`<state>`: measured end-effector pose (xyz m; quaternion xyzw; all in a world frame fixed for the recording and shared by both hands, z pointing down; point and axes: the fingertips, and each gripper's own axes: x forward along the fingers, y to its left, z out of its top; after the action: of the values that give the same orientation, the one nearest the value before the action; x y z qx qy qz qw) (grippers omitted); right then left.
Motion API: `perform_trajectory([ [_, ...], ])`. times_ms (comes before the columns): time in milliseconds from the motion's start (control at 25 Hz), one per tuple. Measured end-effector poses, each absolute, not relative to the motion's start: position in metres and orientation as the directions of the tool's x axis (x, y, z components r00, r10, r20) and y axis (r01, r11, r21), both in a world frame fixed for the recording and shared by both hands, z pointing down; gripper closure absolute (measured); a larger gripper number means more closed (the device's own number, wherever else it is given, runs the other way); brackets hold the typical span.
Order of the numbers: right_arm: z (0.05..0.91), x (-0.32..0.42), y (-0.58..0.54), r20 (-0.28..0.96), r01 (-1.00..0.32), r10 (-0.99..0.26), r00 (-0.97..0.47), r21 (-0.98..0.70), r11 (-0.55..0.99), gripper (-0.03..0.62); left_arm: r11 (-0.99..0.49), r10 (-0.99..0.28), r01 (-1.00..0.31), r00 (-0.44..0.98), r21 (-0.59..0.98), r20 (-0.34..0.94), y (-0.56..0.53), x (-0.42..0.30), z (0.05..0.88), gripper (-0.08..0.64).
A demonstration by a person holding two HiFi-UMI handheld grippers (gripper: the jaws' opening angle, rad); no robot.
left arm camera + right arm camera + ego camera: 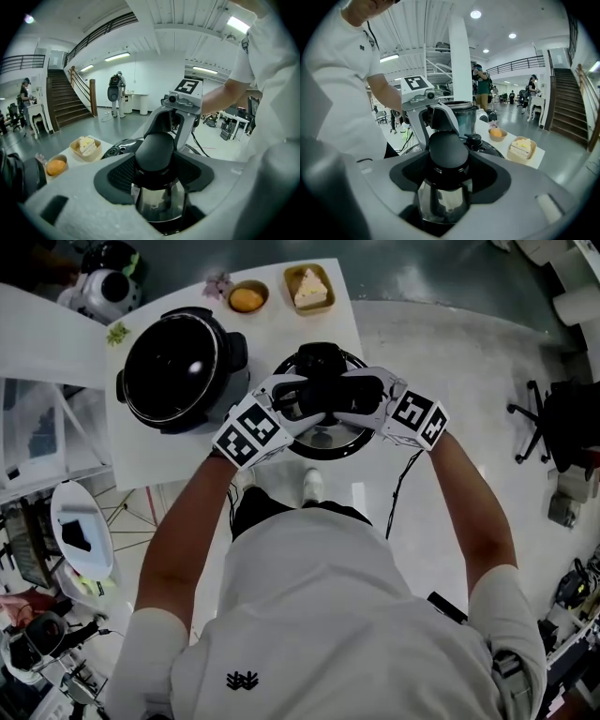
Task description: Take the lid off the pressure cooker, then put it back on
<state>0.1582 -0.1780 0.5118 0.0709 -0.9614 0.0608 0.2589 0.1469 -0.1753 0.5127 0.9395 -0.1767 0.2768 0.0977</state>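
holding the lid (322, 441) between left tongs (296, 402) and right tongs (364, 399).

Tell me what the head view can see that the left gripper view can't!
Only the head view: the inside of the open cooker pot, a shoe on the floor, and the left gripper from outside, with its marker cube.

Only the left gripper view: the staircase, the ceiling lights and a person by the stairs.

Both: the lid, gripped by its black handle, the right gripper on the handle's other end, the bowl with the orange thing and the tray with the pale slice.
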Motion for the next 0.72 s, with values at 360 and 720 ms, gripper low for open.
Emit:
perform_trajectory([
  [360, 0.566, 0.154, -0.171, 0.539, -0.191, -0.116, -0.834, -0.084, 0.978, 0.316, -0.921, -0.248, -0.381, 0.737, 0.084, 0.628, -0.168, 0.145, 0.568, 0.299],
  [720, 0.593, 0.156, -0.172, 0.564, -0.207, -0.130, -0.815, -0.074, 0.976, 0.316, -0.926, -0.233, -0.370, 0.713, 0.072, 0.662, -0.168, 0.148, 0.596, 0.299],
])
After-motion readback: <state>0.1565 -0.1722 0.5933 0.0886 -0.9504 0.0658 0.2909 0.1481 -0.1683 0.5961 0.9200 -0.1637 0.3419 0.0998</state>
